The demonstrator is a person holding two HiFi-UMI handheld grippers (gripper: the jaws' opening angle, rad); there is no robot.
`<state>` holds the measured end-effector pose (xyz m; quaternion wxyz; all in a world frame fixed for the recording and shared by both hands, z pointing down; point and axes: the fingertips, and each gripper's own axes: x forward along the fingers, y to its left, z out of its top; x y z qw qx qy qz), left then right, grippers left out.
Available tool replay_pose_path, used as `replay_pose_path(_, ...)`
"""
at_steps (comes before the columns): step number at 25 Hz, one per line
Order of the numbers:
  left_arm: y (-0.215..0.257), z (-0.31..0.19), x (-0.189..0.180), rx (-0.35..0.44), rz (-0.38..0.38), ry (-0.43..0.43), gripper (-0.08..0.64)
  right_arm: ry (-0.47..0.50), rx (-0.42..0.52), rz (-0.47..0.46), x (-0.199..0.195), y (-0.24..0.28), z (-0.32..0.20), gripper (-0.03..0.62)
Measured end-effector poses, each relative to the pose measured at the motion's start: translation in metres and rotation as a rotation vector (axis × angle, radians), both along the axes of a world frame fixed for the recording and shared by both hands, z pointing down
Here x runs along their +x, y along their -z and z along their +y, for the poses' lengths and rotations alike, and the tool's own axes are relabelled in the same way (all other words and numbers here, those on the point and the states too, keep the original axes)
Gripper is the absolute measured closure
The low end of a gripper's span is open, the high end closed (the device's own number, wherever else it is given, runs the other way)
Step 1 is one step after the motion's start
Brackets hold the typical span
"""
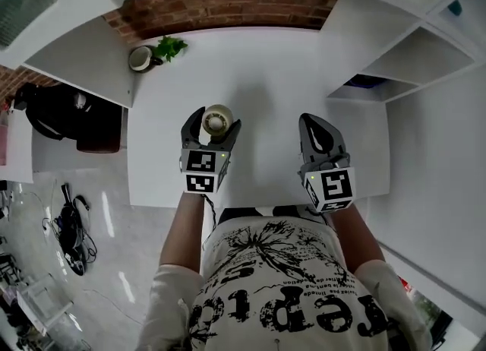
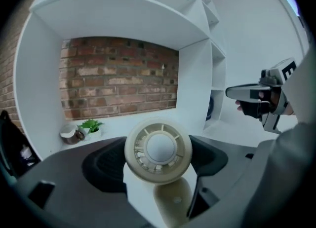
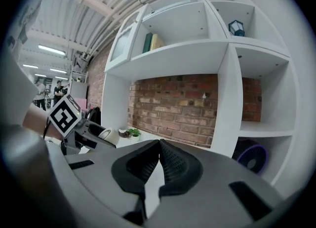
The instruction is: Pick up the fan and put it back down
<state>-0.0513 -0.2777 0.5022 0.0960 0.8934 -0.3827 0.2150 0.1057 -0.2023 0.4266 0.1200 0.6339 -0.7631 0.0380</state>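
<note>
Gripped the fan (image 2: 158,150) by its round head in the left gripper (image 1: 214,121), over the white table (image 1: 258,76) at 11 o'clock. Held the right gripper (image 1: 314,125) pinched together, empty, at 1 o'clock. Could slip on that curved rim, or topple if set down tilted.

This looks like a staged home corner set up inside a larger lab or workshop hall. A white counter (image 1: 258,91) sits within white shelving (image 3: 187,54) backed by a brick wall (image 1: 228,4), with a potted plant (image 1: 170,47) and books (image 3: 153,42). In the right gripper view's upper left, strip lights (image 3: 52,49) hang under a bare industrial ceiling. Cables (image 1: 72,235) lie on the floor at the head view's lower left.
</note>
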Motion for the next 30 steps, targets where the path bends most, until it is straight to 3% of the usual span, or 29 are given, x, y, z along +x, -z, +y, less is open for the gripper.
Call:
replay_pose_path(5, -0.065, -0.002, -0.009, -0.131, -0.087, -0.002, 0.181, -0.013, -0.091, -0.015, -0.008, -0.036, 0.006, 0.577)
replay_pose_path(16, -0.164, -0.006, -0.010, -0.332, -0.200, -0.046, 0.181, -0.061, -0.128, -0.039, -0.016, -0.077, -0.007, 0.577)
replay_pose_path(24, -0.189, -0.005, -0.011, -0.415, -0.247, -0.074, 0.181, -0.085, -0.133, -0.033, -0.019, -0.083, -0.012, 0.577)
replay_pose_path(30, -0.194, -0.007, -0.011, -0.424, -0.244, -0.062, 0.181, -0.103, -0.130, -0.034, -0.020, -0.084, -0.012, 0.577)
